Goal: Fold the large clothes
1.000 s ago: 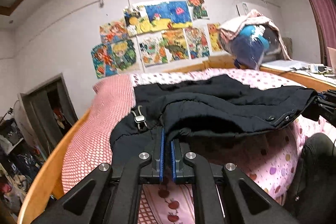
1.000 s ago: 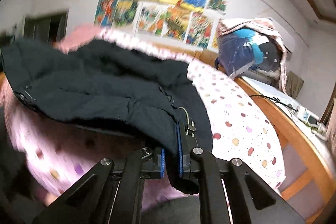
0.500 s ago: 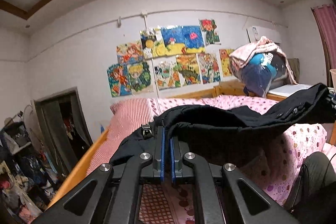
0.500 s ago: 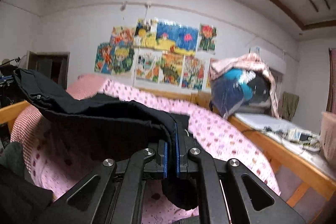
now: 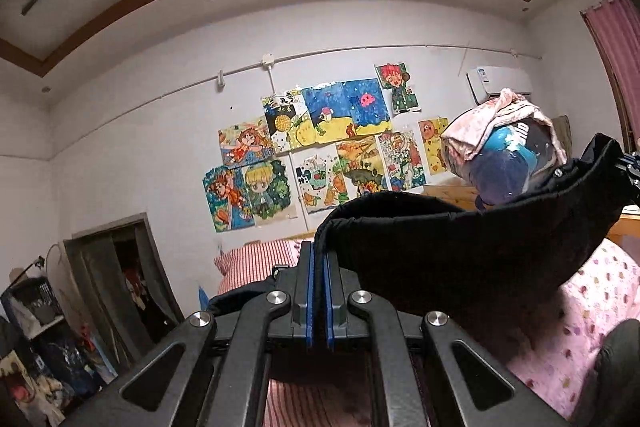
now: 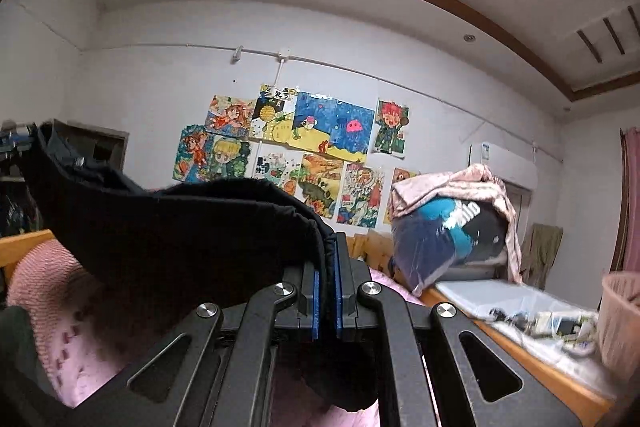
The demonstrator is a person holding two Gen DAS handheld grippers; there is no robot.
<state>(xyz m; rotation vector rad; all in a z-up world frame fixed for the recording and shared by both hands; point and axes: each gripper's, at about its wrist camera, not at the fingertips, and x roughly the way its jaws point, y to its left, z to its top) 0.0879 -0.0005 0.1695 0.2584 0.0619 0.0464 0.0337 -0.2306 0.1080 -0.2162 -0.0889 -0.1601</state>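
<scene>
A large black padded jacket (image 5: 460,247) hangs stretched between my two grippers, lifted above the pink bed (image 5: 592,291). My left gripper (image 5: 319,259) is shut on one edge of the jacket, the fabric running off to the right. My right gripper (image 6: 327,267) is shut on the other edge of the jacket (image 6: 180,231), the fabric running off to the left and a fold hanging below the fingers. The far end of the jacket in each view rises toward the other gripper at the frame edge.
The bed has a wooden frame (image 6: 24,243) and a pink striped pillow (image 5: 256,263). A bundle of bagged bedding (image 6: 452,223) sits on a cluttered desk (image 6: 520,307) at right. A doorway (image 5: 120,267) and shelves with clutter stand at left.
Both grippers have risen, lifting the jacket off the bed; it lay spread on the bed a second ago and hangs in the air now. Both views tilted up toward the wall.
</scene>
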